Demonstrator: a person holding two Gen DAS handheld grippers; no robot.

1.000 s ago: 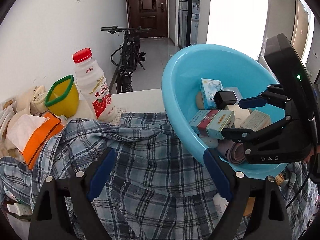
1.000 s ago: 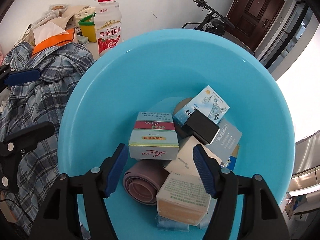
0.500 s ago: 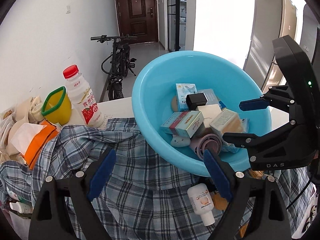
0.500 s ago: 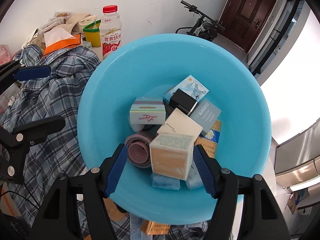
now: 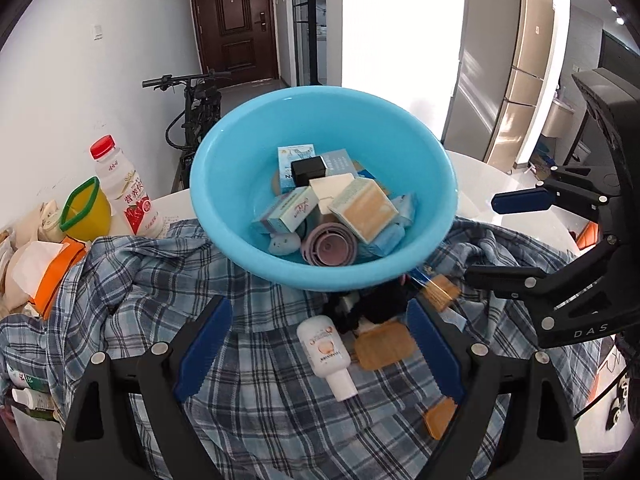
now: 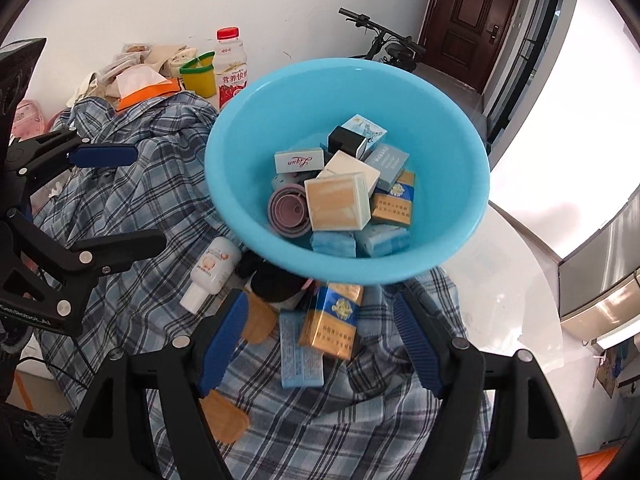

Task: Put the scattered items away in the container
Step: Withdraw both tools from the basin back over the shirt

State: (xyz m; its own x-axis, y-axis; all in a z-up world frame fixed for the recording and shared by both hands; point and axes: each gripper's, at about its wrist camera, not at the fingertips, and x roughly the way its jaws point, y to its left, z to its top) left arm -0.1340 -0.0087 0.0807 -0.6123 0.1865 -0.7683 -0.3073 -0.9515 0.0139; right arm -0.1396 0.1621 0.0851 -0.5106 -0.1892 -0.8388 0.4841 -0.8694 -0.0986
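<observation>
On the checked shirt [image 5: 256,364] in front of me sits the blue basin [image 5: 224,184], tipped so its mouth tilts toward my cameras. Small boxes are piled inside it: a tan-faced box [image 6: 334,204] on top, a white box with script lettering [image 6: 298,161], a small black box [image 6: 346,141], a gold and blue pack [image 6: 394,206] and a purple rolled cup [image 6: 290,210] lying on its side with its open end facing me.

Just outside the basin's near edge lies a white lotion bottle [image 5: 326,354] on the shirt. Its long axis runs roughly from the basin toward me, cap end nearest me in the left view. Beside it is something black [image 6: 276,280] partly under the basin; I cannot tell what it is. A second gold and blue pack [image 6: 332,322] lies on a pale blue packet [image 6: 300,354], both lengthwise toward me, with tan flat pieces [image 6: 224,418] scattered near them.

My left gripper [image 5: 318,354] stands wide apart, holding nothing, its blue pads [image 5: 204,344] either side of the lotion bottle and above it. My right gripper [image 6: 320,340] is also spread wide and empty, hanging over the gold pack and blue packet.

The shirt covers a white table [image 6: 512,280]. At the far side stand a red-capped drink bottle [image 5: 122,192], a yellow cup with a green rim [image 5: 84,210] and an orange and white tissue pack [image 5: 44,268]. Behind are a white wall, a bicycle [image 5: 196,108], a dark brown door [image 5: 234,24] and a steel fridge [image 5: 500,72].
</observation>
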